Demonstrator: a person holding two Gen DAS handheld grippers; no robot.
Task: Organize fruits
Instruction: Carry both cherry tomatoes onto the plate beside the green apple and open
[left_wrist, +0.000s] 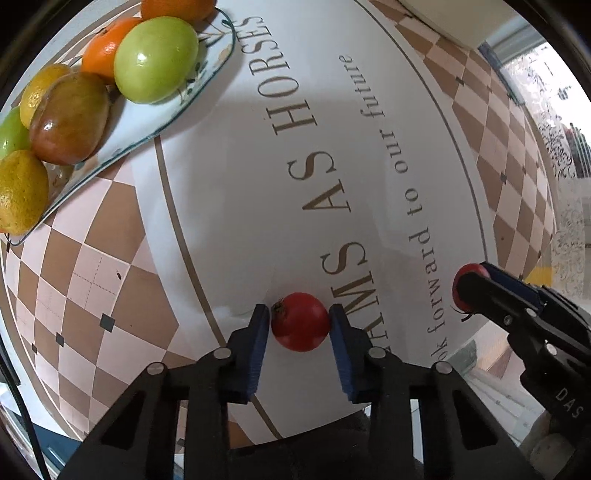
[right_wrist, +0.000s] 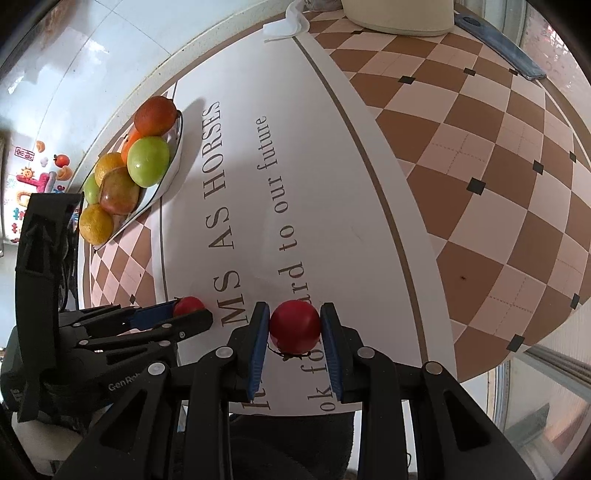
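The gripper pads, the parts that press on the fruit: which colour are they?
Blue, on black fingers. The pads show best in the right wrist view.

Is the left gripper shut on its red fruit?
Shut on it. The left gripper has both blue pads pressed against the red fruit, no gap on either side.

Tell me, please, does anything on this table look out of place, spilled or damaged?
Nothing is spilled or visibly damaged. Two small round red fruits lie apart from the heaped glass fruit plate: one gripped in the left claw, the other in the right claw. A crumpled white cloth lies near the far edge.
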